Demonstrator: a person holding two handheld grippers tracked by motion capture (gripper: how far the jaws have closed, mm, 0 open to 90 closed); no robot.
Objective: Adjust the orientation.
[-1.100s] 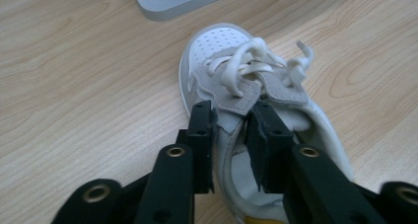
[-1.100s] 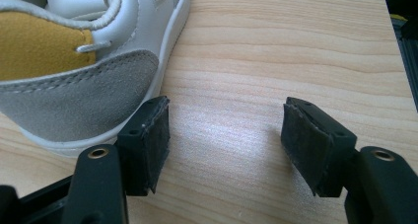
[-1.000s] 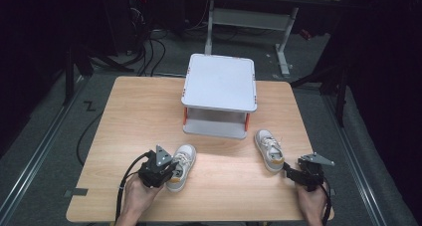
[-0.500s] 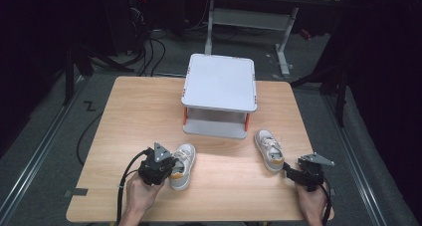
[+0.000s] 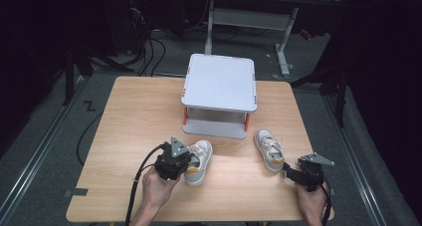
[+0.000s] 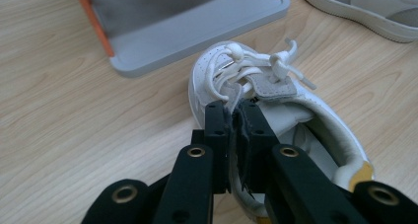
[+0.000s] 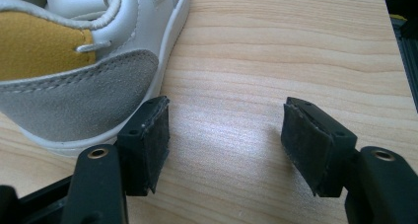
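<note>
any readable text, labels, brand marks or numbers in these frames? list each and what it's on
None readable.
Left shoe, pinched at its collar by the left gripper: plain white upper and laces, no print or logo visible.
Right shoe, beside the open right gripper: grey heel patch and yellow lining, both blank.
Grey shelf stand: top is unmarked.
Black mark on the floor left of the table: a zigzag of tape, not lettering.

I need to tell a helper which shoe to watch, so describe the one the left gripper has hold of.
Find the grey two-tier stand mid-table. In front of its left corner lies a white shoe, its side wall pinched by the left gripper. The other shoe, off to the right, lies free of any gripper.
</note>
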